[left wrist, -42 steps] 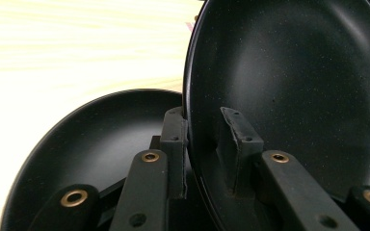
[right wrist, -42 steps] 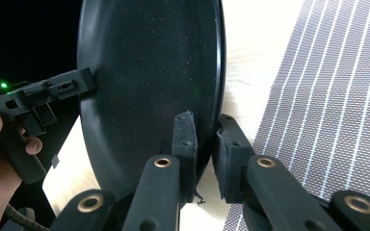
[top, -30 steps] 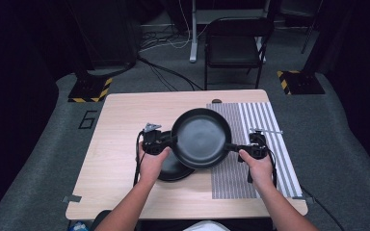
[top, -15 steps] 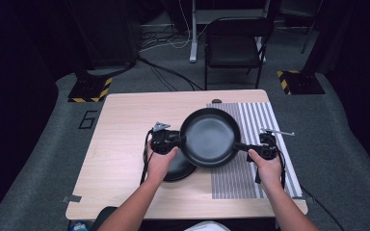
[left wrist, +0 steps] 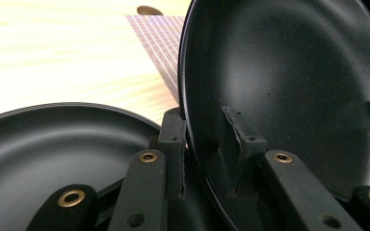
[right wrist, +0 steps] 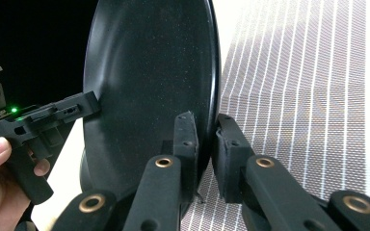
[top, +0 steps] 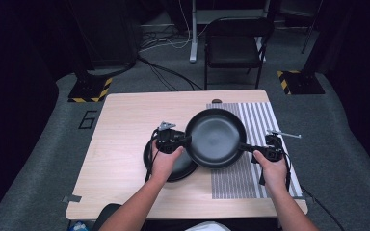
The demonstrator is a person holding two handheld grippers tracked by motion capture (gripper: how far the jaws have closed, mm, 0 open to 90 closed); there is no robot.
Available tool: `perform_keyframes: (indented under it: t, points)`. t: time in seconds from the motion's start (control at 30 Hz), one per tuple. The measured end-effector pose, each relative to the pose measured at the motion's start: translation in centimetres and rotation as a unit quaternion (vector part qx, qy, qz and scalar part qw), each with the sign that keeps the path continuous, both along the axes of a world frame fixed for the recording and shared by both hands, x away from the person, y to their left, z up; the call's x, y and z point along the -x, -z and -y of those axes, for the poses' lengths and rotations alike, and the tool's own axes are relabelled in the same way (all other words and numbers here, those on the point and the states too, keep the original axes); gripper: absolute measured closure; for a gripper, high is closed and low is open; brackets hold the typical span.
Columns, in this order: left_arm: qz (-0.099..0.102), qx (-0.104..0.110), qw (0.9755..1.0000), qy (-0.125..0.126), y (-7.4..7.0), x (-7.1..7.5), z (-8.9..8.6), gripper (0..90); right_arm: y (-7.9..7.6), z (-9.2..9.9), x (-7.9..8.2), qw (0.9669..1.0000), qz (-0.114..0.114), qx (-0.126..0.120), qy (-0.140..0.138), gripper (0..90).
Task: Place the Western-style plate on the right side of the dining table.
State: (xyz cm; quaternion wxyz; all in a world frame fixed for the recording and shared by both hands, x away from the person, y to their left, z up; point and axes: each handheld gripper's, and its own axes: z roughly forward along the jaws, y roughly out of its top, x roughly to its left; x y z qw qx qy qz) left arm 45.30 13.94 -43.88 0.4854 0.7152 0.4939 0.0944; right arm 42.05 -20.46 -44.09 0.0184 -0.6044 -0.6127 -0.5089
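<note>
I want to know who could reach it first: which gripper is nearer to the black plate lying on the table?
Left. The left gripper, clamped on the pan rim, hangs directly above the black plate. The right gripper grips the pan's far side, over the striped mat.

Striped mat on wooden table; black plate beside mat; folding chair behind table

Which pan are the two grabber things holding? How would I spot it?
Find the wooden table and its striped mat. The lifted pan hangs over the mat's left edge, pinched at its rim by the left gripper and right gripper. The other black pan lies flat beneath it.
</note>
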Motion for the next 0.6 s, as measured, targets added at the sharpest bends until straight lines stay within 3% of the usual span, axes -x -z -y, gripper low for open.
perform_keyframes:
  t: [0.6]
  points:
    - [0.000,0.005,0.9995,0.032,-0.6,-0.7,2.8,71.2,-0.7,2.5,1.4,0.9990,0.017,-0.003,0.040,81.1]
